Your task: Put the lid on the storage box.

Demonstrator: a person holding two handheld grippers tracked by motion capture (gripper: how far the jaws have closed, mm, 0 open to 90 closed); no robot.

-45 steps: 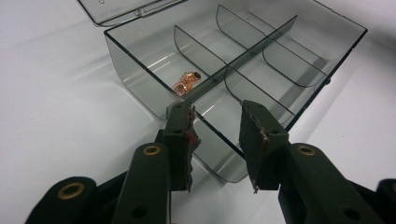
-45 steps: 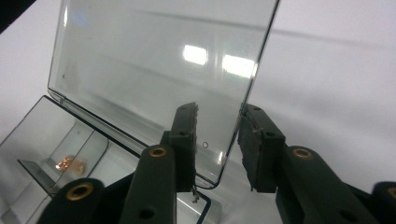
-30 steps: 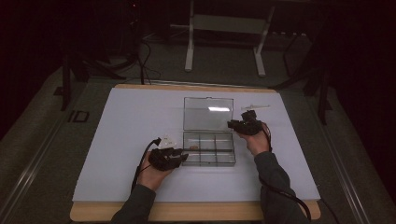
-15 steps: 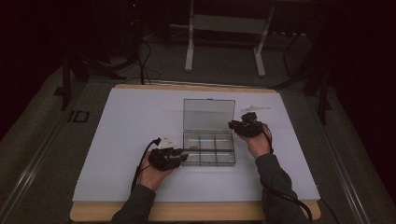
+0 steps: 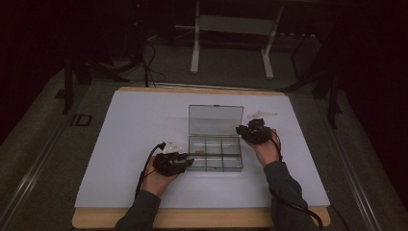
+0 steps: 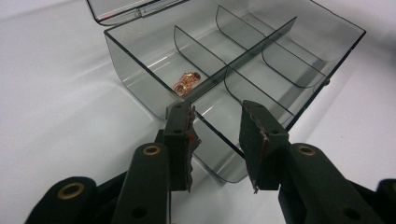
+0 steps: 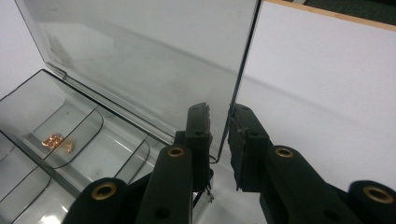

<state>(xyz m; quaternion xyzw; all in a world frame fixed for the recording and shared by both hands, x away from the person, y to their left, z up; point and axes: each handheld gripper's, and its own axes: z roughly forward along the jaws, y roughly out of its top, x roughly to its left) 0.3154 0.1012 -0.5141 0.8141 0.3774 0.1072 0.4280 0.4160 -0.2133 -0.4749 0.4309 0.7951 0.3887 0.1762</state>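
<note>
Here, the right gripper (image 7: 218,126) fingers are set narrowly apart around the raised lid (image 7: 149,60) edge of the clear box (image 5: 215,153) at frame centre. The left gripper (image 6: 215,133) fingers are spread at the box's left corner; copper pieces (image 6: 186,82) lie inside.

I see a clear, smoke-tinted plastic organiser box (image 5: 214,153) lying flat near the middle of the white counter (image 5: 120,139), its base split by thin dividers into six compartments, two rows of three. Its hinged lid (image 5: 215,119) stands open, nearly upright along the far edge. One compartment, at the left end of the far row, holds a small cluster of copper-coloured bits (image 6: 187,82); the other compartments I can see look bare. From the right gripper view, the lid's (image 7: 154,60) side edge sits between my right gripper's (image 7: 218,122) fingers
</note>
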